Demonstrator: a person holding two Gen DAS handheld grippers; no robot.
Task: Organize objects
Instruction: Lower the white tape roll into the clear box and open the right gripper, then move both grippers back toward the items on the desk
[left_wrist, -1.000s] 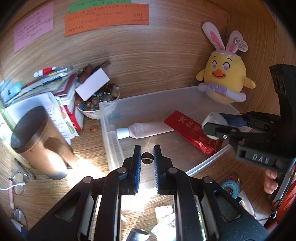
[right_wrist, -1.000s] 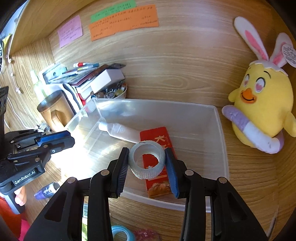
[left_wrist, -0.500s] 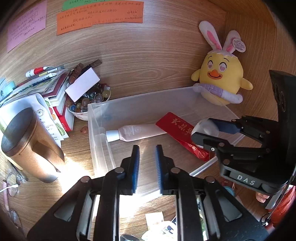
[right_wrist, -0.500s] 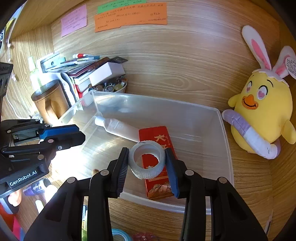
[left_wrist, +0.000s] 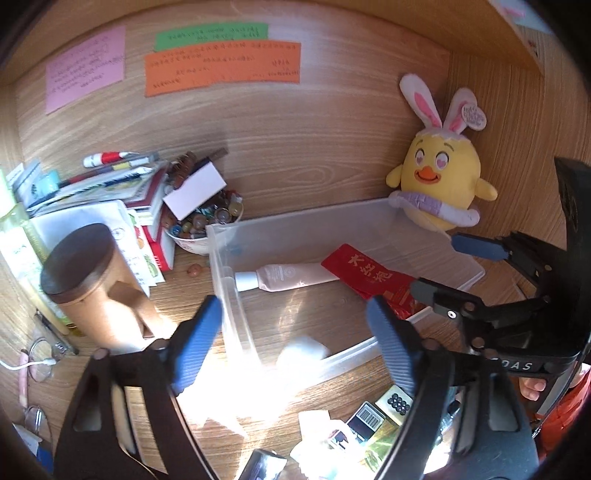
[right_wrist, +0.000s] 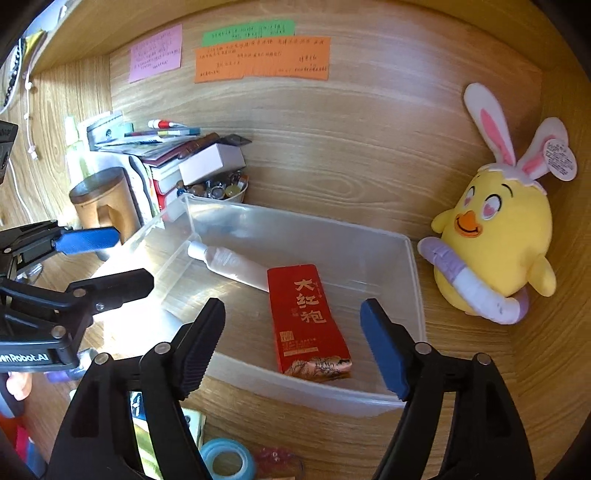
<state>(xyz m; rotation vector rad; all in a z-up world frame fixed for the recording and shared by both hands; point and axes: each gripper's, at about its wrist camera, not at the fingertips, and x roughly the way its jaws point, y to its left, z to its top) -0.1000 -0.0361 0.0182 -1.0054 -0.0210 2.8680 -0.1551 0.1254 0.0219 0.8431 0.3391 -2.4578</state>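
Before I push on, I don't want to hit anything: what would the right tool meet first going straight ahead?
Probably the red packet lying in the clear bin; the open right tool points down at it. Depth is uncertain, so the bin's near wall could come first.

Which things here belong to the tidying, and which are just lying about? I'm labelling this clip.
In the job:
clear plastic bin
red packet
white-capped tube
left gripper and right gripper, open

Lying about:
chick plush
bowl of beads
wooden canister
sticky notes

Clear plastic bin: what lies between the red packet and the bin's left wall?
A pale pink tube with a white cap lies on the clear plastic bin floor, its tail end under the red packet; shows in both wrist views.
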